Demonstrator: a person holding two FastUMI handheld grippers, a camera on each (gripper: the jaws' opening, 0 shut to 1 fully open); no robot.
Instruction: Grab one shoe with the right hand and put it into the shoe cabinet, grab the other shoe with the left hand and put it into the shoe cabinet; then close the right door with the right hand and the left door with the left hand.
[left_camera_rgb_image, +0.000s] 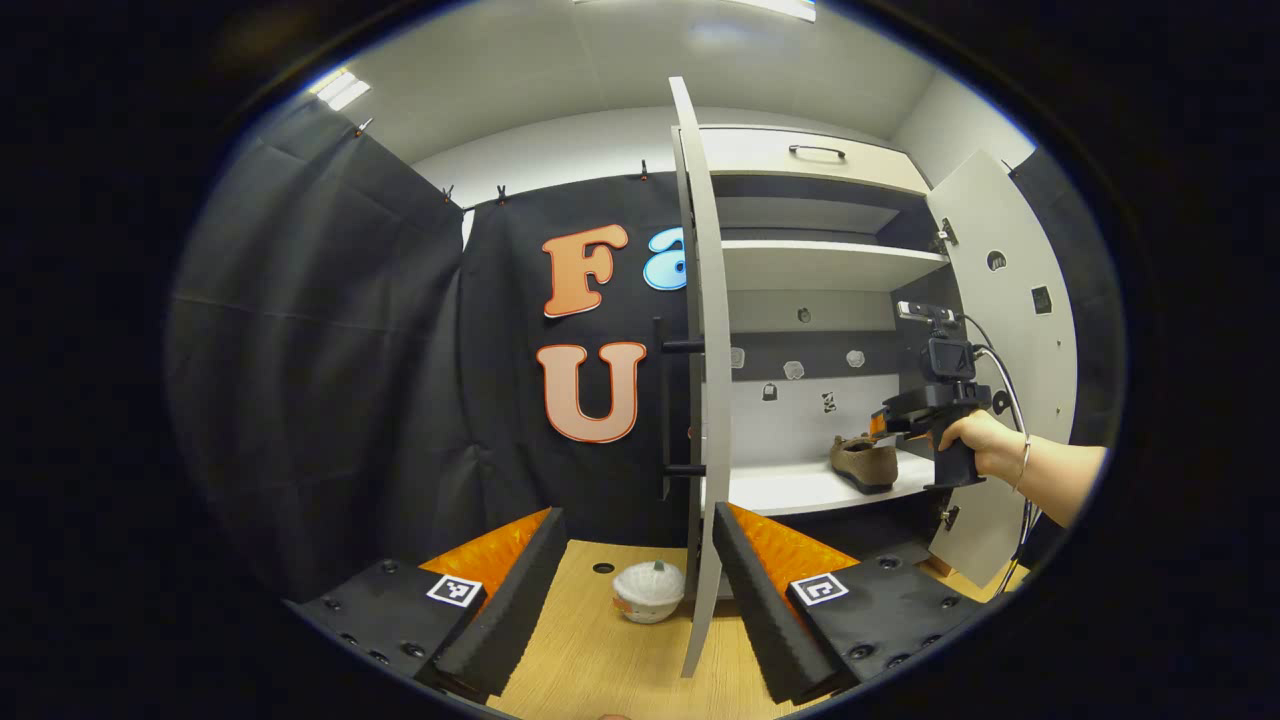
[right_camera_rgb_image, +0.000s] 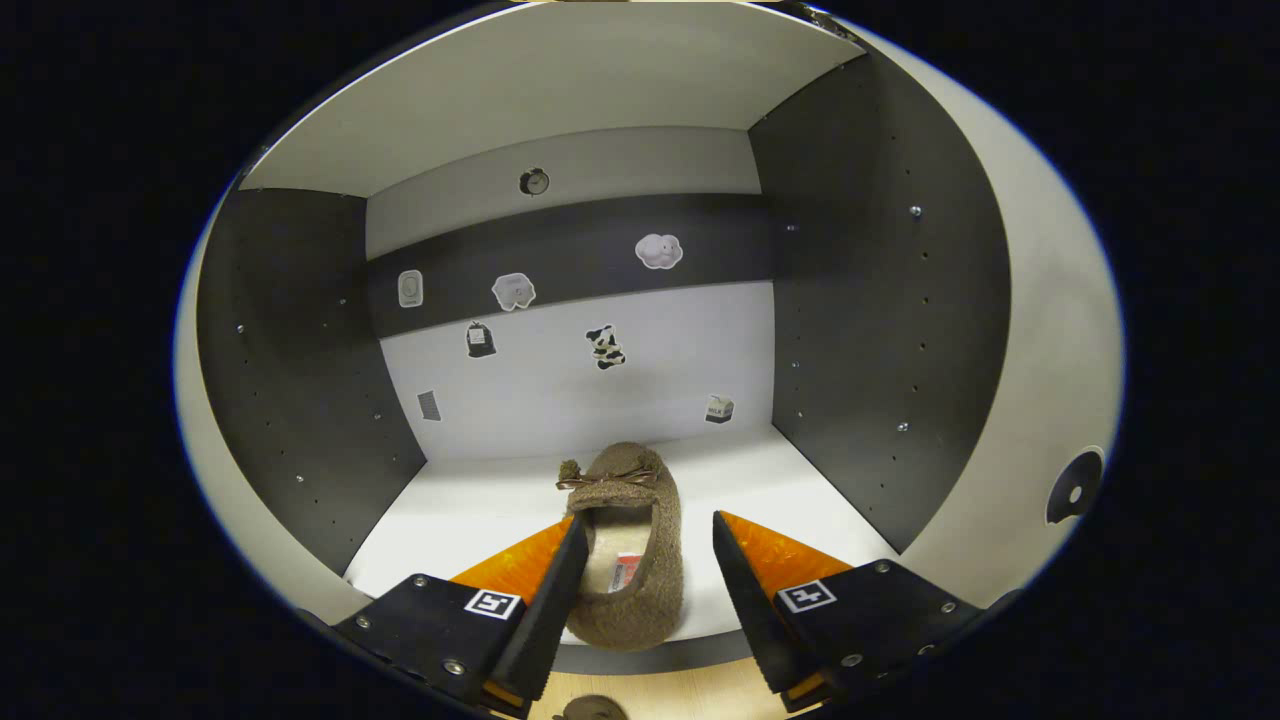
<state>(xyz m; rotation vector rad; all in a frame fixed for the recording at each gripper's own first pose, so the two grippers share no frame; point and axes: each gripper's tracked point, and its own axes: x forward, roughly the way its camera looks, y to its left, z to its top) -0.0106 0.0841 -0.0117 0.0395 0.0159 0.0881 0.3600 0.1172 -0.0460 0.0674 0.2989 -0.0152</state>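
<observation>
The left gripper view is being taken from farther back, facing the open shoe cabinet (left_camera_rgb_image: 820, 300); the right gripper view is looking closely into its lower shelf (right_camera_rgb_image: 480, 520). That shelf is being shared.

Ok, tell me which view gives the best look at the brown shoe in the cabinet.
The right gripper view: the brown shoe lies close, seen from above between that gripper's open fingers, bow and lining clear. The left gripper view shows the shoe small and side-on on the shelf, beside the right gripper.

The left door (left_camera_rgb_image: 700, 380) hides part of the white object (left_camera_rgb_image: 648, 590), perhaps a shoe.
</observation>
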